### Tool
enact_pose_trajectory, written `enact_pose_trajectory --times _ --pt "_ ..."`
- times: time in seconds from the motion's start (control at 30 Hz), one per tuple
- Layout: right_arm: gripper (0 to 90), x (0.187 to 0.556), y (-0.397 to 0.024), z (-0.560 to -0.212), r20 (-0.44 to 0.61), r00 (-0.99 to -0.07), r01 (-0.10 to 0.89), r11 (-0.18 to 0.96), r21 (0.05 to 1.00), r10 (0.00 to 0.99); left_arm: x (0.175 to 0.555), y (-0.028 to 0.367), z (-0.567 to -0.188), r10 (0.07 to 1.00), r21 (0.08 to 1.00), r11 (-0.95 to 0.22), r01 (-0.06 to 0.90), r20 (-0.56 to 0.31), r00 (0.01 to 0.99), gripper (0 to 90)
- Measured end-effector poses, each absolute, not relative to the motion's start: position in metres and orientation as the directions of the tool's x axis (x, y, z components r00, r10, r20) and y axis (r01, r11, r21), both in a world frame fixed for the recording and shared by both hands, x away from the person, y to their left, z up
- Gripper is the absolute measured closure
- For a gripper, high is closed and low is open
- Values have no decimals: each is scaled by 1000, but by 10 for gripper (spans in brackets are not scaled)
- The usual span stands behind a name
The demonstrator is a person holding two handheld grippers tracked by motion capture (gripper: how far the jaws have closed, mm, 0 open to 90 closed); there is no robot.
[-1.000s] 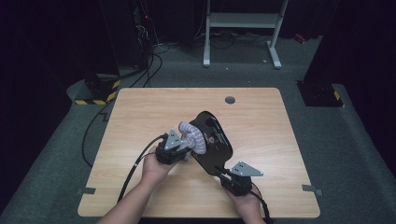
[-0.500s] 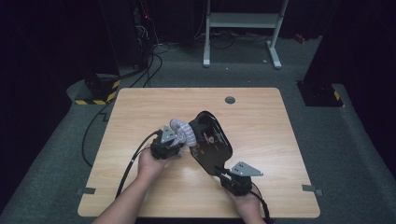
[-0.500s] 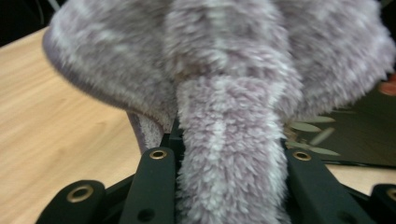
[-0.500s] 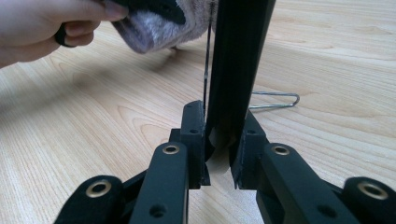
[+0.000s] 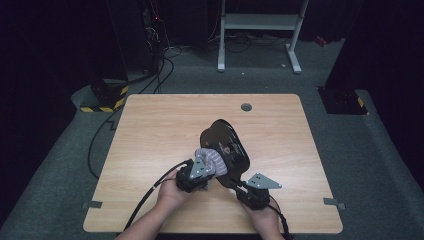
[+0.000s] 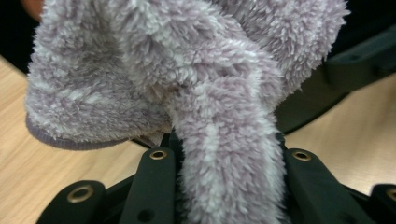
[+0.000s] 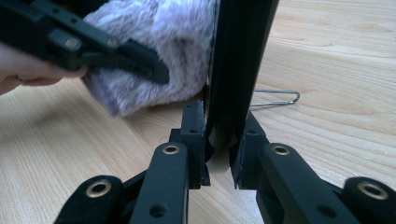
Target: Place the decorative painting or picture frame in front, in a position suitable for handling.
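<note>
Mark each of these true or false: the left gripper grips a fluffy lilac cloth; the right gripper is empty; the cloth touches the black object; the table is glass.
1. The left gripper grips a fluffy lilac cloth. True.
2. The right gripper is empty. False: it clamps the edge of a flat black object.
3. The cloth touches the black object. True.
4. The table is glass. False: it is light wood.
</note>
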State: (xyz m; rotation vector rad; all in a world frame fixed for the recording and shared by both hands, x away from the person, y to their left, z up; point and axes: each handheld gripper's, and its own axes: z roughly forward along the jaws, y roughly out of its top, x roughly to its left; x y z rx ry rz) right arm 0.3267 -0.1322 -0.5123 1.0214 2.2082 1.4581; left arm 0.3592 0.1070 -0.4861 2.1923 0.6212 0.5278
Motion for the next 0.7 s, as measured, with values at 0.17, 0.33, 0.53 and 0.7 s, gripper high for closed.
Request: enact_pose_trajectory --times 0.17,0.33,0.53,0.7 --pt "778 327 -132 -512 128 -701 394 230 890 702 361 109 -489 583 777 -571 266 156 797 675" --pt "778 327 -132 -512 129 -701 394 230 890 702 383 128 -489 636 768 -565 301 174 751 674" --pt "778 327 -132 -512 127 -701 393 231 890 702 409 152 -486 722 779 -504 373 142 677 674" --pt "778 327 -132 -512 127 -701 393 231 890 702 412 155 -487 729 774 -497 392 127 673 675"
